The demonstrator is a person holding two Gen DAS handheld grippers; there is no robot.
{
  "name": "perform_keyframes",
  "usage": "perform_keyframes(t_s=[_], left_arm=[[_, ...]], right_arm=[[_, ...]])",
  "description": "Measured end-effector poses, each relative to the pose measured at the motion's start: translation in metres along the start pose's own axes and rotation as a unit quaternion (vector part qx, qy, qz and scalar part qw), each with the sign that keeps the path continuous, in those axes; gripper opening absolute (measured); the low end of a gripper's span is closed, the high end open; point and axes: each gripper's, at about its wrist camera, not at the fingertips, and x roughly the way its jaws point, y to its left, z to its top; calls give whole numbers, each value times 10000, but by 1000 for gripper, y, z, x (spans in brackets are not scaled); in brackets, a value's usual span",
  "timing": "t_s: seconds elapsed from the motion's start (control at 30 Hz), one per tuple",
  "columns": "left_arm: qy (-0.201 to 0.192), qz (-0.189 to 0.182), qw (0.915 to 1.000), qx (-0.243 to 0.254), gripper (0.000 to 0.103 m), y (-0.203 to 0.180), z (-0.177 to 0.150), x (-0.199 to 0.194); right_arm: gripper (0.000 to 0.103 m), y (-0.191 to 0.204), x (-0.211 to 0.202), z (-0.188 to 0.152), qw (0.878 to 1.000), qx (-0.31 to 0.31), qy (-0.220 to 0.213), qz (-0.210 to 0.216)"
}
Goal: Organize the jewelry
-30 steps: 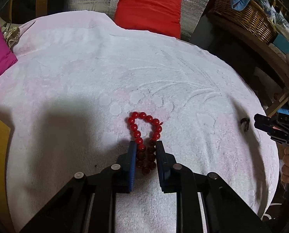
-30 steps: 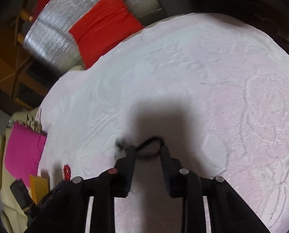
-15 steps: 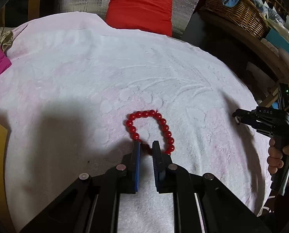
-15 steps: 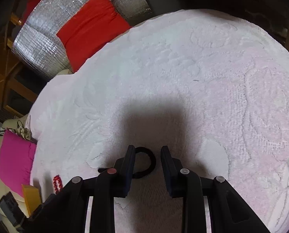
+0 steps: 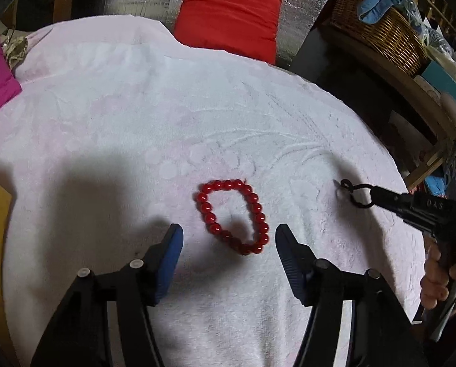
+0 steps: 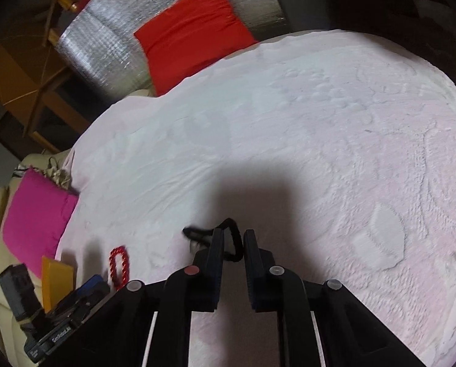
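Tongs, left (image 5: 229, 235): jaws just opening, standing apart around round red bead bracelet (image 5: 232, 214) | right tongs (image 6: 233, 238): closing, pinching thin black cord loop (image 6: 231, 241), right of bracelet | white towel (image 5: 136, 122) lying underneath

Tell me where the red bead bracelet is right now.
In the left wrist view, the red bead bracelet lies flat on the white towel, between the open left gripper fingers, untouched.

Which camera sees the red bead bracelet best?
The left wrist view. There the red bead bracelet lies whole on the white towel, every bead clear, between the open left gripper's fingers. In the right wrist view the bracelet is only a small sliver near the lower left.
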Motion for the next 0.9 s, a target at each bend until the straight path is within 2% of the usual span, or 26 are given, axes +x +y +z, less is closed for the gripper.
perform_keyframes(t_s=[0.13,0.27,0.3,0.33,0.43,0.6,0.73,0.9], left_arm=[[132,64,9999,80,64,-12,-2,12],[-28,198,9996,220,63,-17,-1,14],[-66,219,9995,222,56,-18,-2,14],[-89,254,9993,257,39,-18,-1,14],[-71,252,9988,408,11,-19,-2,17],[-79,152,9982,575,9,-24,-2,12],[-148,55,9979,621,9,-24,-3,2],[-189,-22,9978,637,9,-20,-3,-7]], right_arm=[[14,-5,2,-6,9987,142,355,331],[14,-11,1,-11,9962,264,594,580],[14,-11,0,-11,9962,255,612,557],[15,-12,-2,-11,9964,260,637,503],[15,-15,-5,-10,9961,302,675,488],[17,-20,-8,-6,9978,394,496,217],[35,-28,-1,-2,9966,665,459,132],[35,-26,7,1,9971,682,327,83]])
